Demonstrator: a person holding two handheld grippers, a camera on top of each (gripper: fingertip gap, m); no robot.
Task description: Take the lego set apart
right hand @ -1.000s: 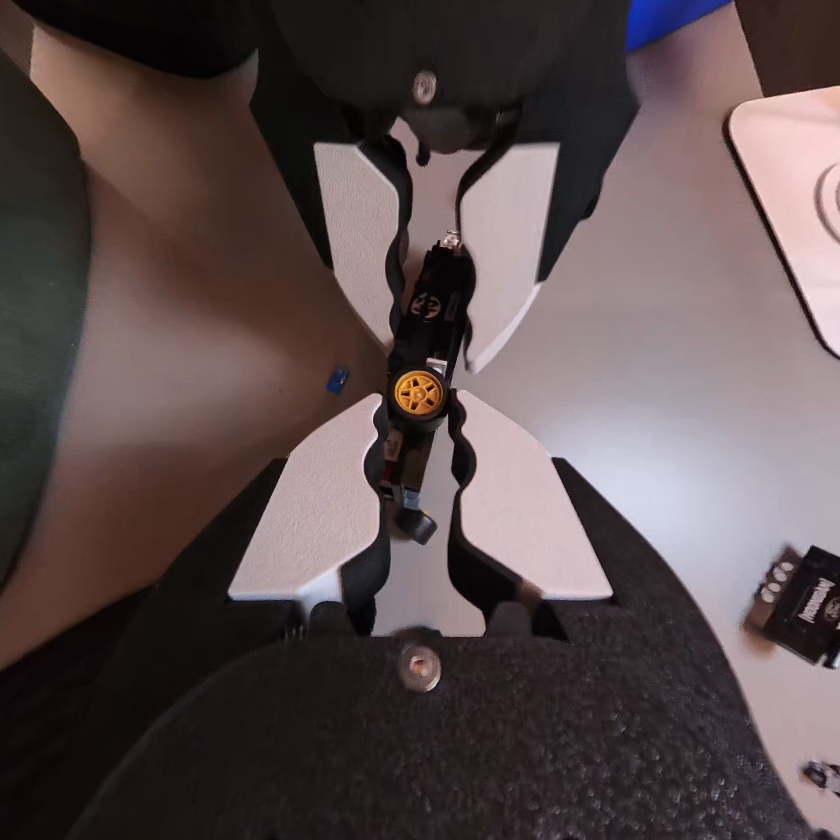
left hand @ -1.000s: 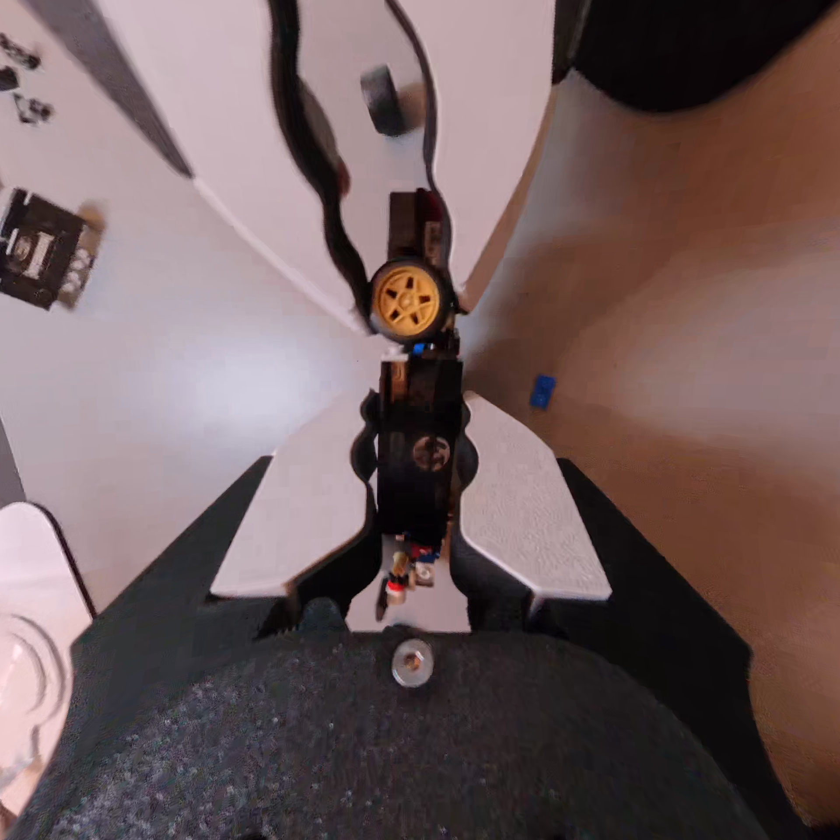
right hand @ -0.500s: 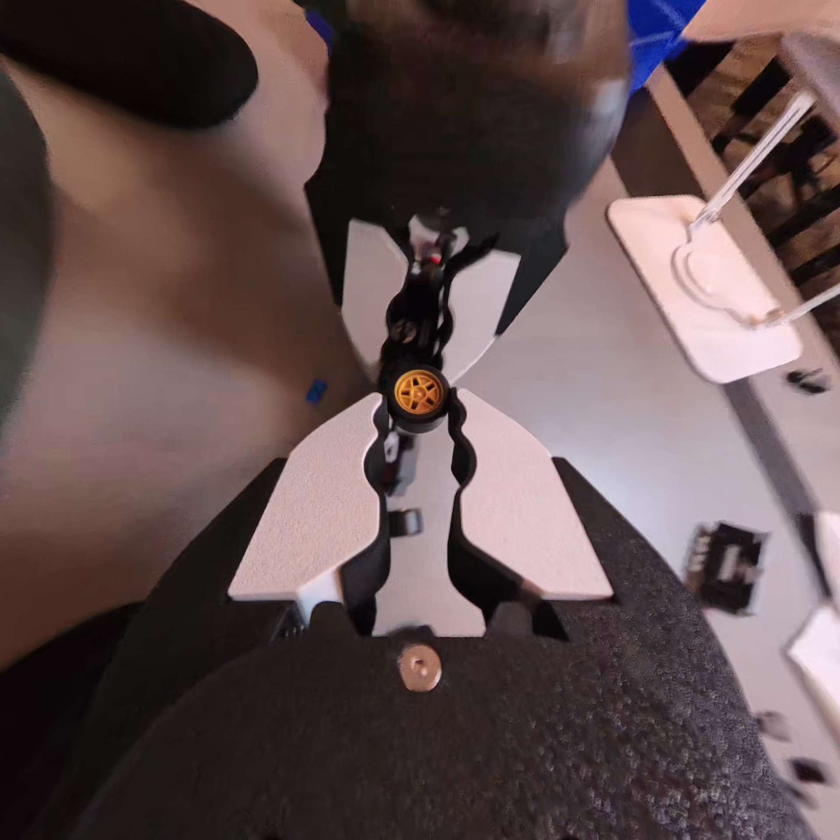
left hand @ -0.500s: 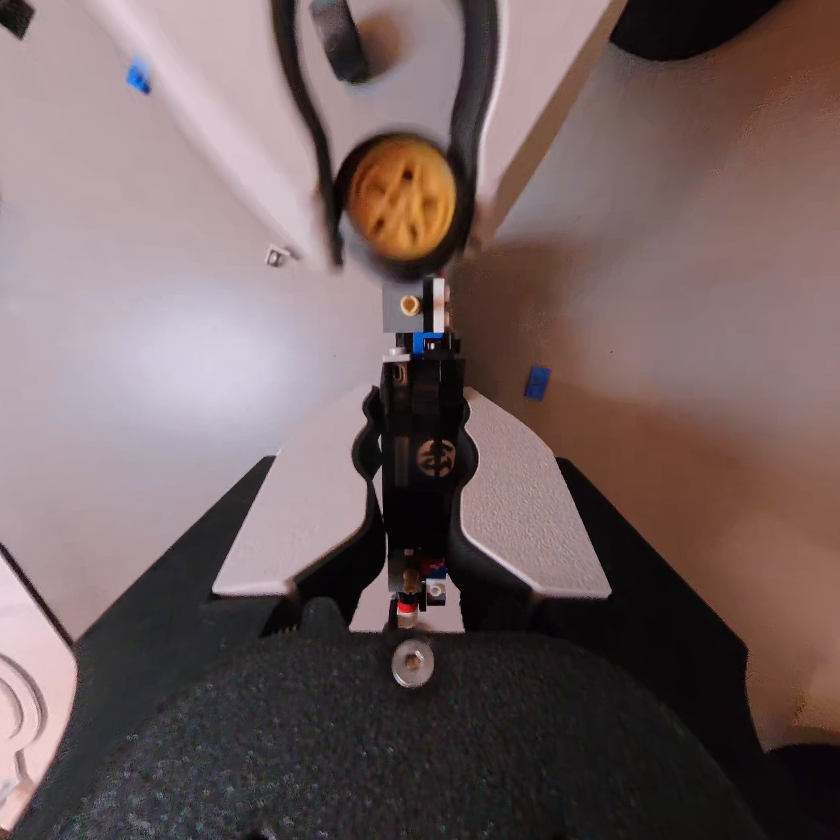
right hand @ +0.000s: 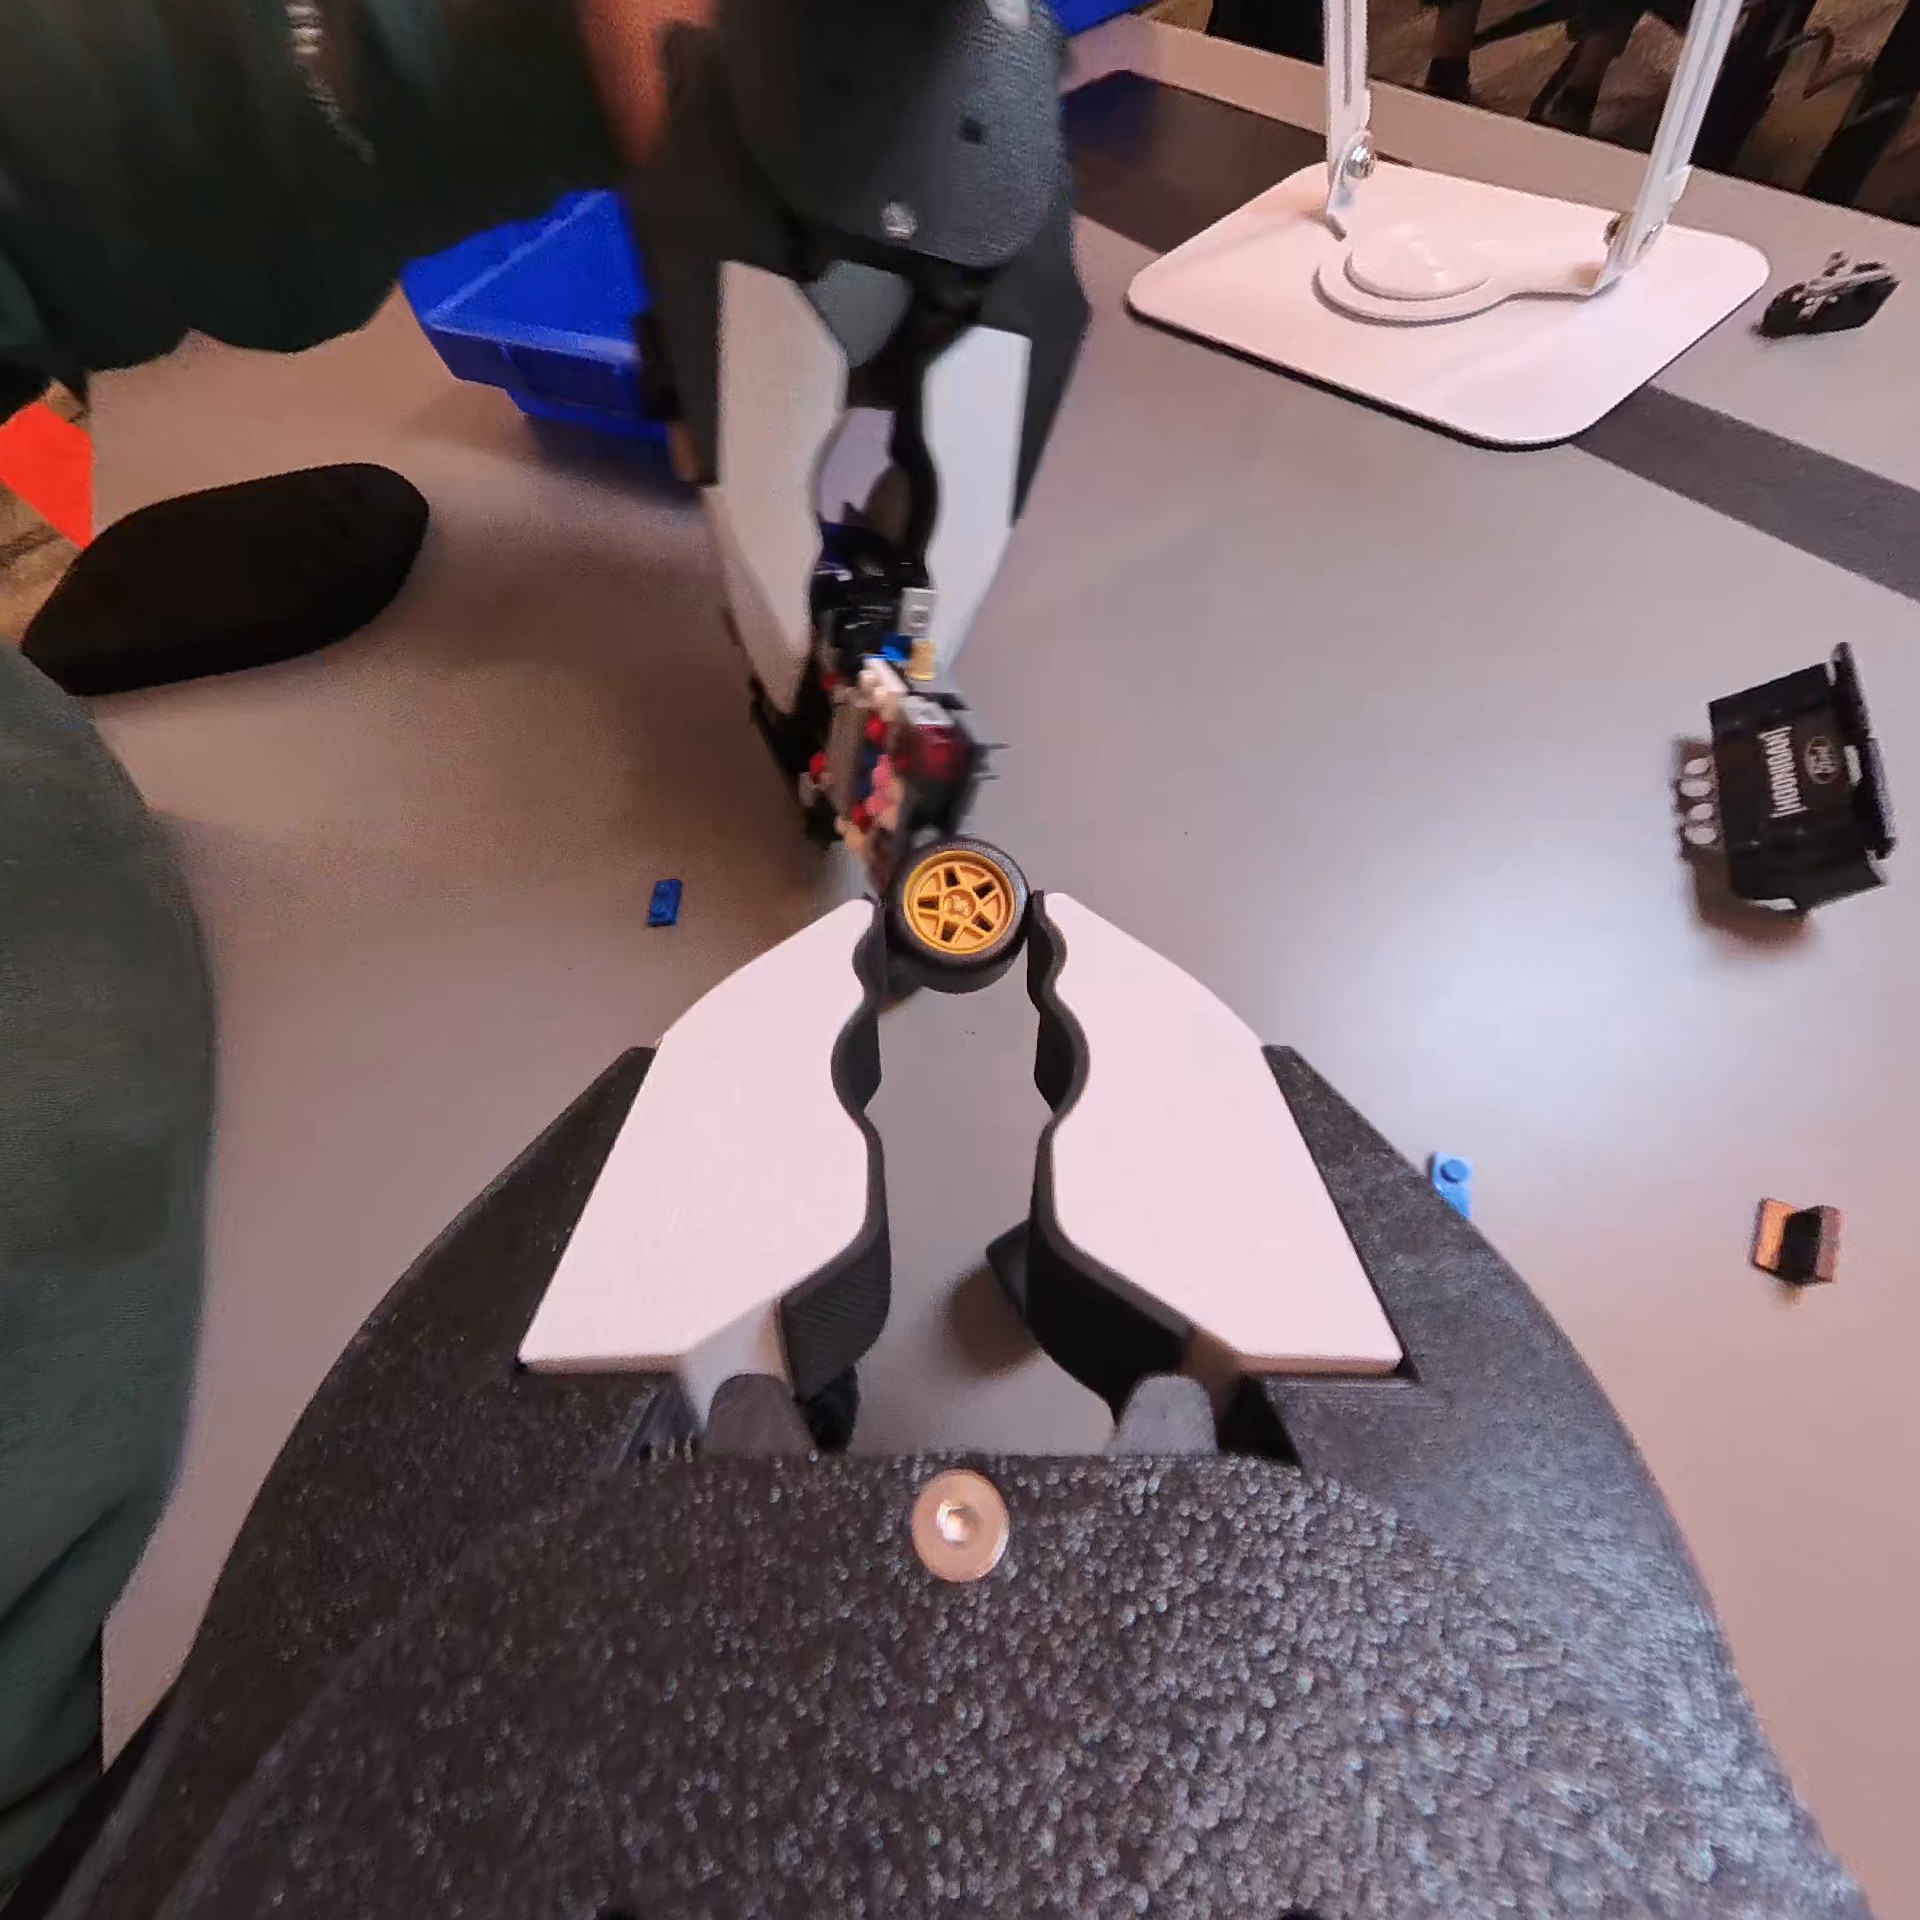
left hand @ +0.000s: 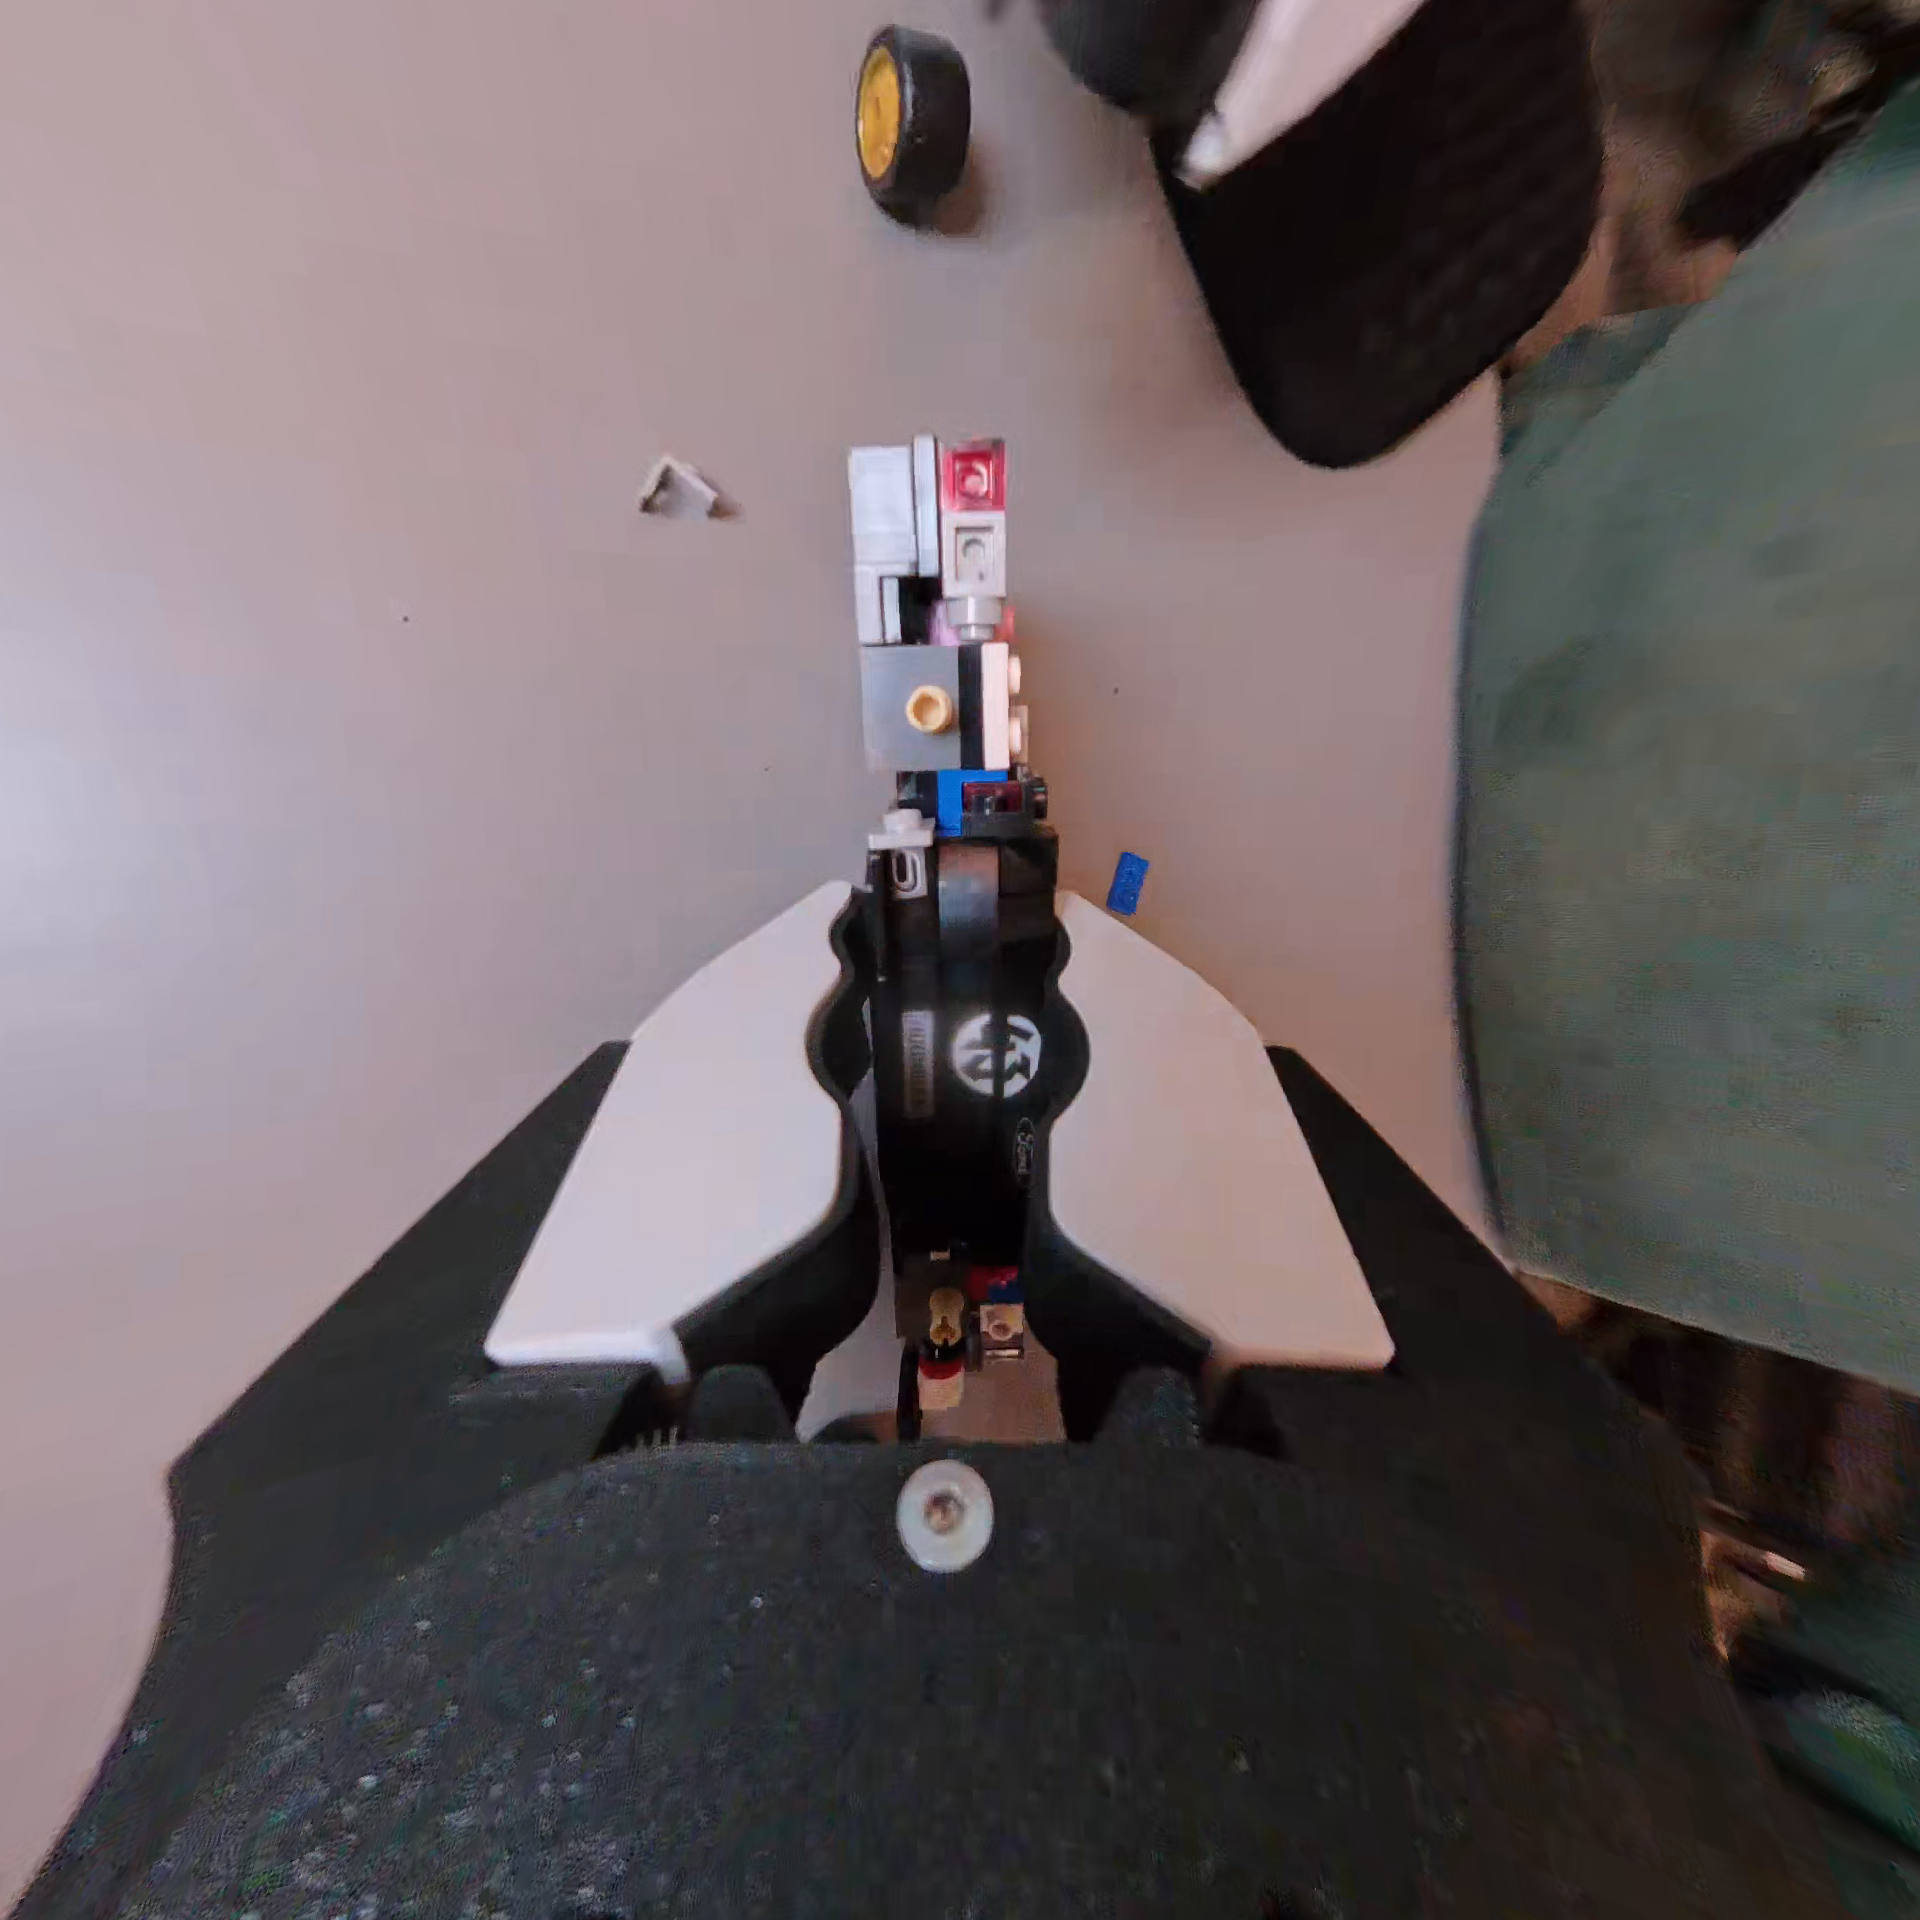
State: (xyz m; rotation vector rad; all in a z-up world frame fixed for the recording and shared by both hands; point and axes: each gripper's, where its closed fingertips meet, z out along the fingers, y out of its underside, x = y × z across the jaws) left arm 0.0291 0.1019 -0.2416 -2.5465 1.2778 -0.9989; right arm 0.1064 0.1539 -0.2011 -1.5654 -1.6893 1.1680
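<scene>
My left gripper (left hand: 956,904) is shut on the black lego car body (left hand: 961,1049). The car's front end of grey, red and blue bricks (left hand: 930,623) sticks out past the fingertips, with a bare tan axle hole. My right gripper (right hand: 958,920) is shut on a yellow wheel with a black tyre (right hand: 956,904), held apart from the car (right hand: 883,748). In the right wrist view the left gripper (right hand: 873,582) faces me. In the left wrist view the right gripper (left hand: 1351,239) is blurred at the upper right. A second wheel (left hand: 914,125) stands loose on the grey table.
Loose pieces lie on the table: a small blue plate (left hand: 1127,883), a grey piece (left hand: 681,488), a black lego panel (right hand: 1797,790), a brown-black piece (right hand: 1797,1242), another blue piece (right hand: 1451,1179). A white stand base (right hand: 1455,312), a blue bin (right hand: 540,301) and a black pad (right hand: 229,571) stand farther back. A green sleeve (left hand: 1683,831) is on the right. The tips of one gripper are about 11 cm away from the tips of the other.
My right gripper has pulled the yellow wheel off the car and drawn away with it. The car's grey front bricks now show bare. My left gripper keeps its hold.
</scene>
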